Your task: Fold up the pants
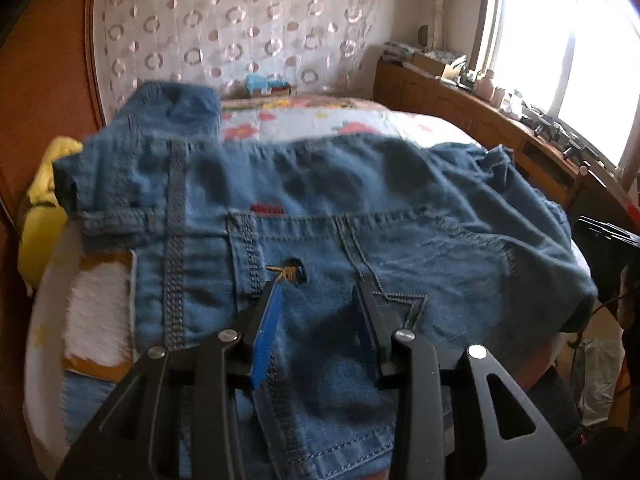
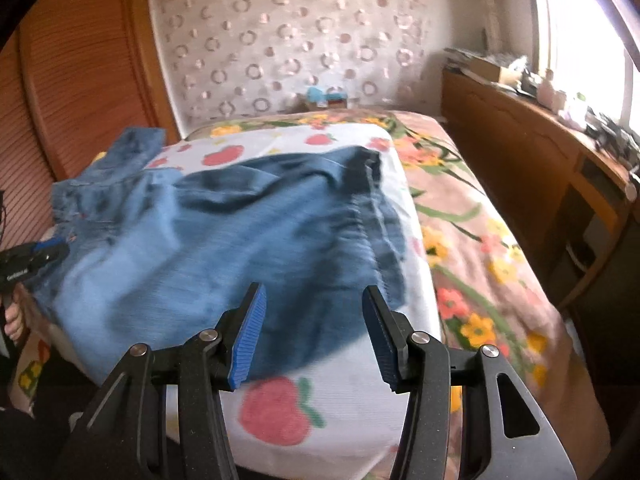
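Note:
Blue denim pants (image 1: 320,216) lie bunched on the bed, back pocket and waistband facing up. My left gripper (image 1: 316,288) is open, its fingers resting low over the pocket area near a small hole with yellow thread (image 1: 294,273). In the right wrist view the pants (image 2: 224,232) spread over a white cloth with red fruit print (image 2: 280,404). My right gripper (image 2: 314,296) is open and empty, just above the near edge of the pants. The left gripper shows at the far left of that view (image 2: 48,254).
A floral bedspread (image 2: 480,240) covers the bed. A wooden shelf unit with clutter (image 2: 560,140) runs along the right under a bright window. A padded headboard (image 1: 240,32) stands behind. A yellow cloth (image 1: 44,216) lies at the left.

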Motion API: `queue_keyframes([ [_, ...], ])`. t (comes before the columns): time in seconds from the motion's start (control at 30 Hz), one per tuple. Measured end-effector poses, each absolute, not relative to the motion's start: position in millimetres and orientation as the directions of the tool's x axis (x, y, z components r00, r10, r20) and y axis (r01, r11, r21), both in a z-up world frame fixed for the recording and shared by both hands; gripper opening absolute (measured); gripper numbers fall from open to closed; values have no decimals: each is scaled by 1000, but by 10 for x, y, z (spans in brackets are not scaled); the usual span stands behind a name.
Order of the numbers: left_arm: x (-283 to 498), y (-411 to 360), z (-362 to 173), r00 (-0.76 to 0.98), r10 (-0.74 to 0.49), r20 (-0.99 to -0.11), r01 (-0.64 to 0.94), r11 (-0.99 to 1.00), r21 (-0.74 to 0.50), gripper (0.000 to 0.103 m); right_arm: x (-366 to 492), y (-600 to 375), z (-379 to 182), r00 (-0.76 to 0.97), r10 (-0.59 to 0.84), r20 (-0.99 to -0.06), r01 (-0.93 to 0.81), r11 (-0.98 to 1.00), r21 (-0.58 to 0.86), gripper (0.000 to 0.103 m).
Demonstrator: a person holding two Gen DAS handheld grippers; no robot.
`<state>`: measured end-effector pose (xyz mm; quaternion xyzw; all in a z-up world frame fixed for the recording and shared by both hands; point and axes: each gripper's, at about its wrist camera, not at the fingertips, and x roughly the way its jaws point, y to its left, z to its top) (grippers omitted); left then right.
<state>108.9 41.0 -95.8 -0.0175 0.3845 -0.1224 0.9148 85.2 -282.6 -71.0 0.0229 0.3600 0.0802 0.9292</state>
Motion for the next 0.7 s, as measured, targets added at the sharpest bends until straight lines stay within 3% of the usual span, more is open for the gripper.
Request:
queue_keyframes([
  [0.7, 1011, 294, -1074, 705, -193, -682, 198, 978, -71, 41, 1067, -3066, -958, 693, 127, -710, -29, 988, 149, 51],
])
